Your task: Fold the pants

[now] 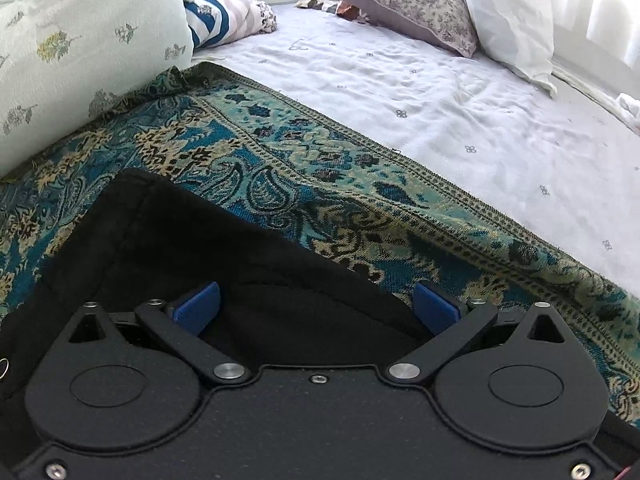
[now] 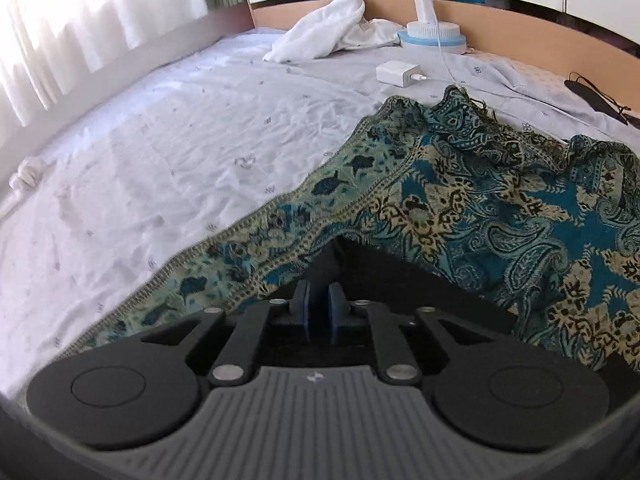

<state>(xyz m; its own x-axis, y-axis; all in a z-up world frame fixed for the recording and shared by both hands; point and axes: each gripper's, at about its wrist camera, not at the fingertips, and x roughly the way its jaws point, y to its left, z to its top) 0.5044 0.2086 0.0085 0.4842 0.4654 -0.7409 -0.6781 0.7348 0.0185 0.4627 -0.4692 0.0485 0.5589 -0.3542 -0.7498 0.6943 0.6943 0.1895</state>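
While the white bed sheet (image 1: 460, 112) fills the background, a teal paisley cloth (image 1: 280, 168) lies spread across it, and the black pants (image 1: 180, 240) rest on that cloth. The left gripper (image 1: 316, 306) hovers low over the pants, its blue pads (image 1: 200, 304) spread wide with fabric between them. The right gripper (image 2: 319, 312) points forward, its pads pressed together, pinching a corner of the pants (image 2: 420, 284).
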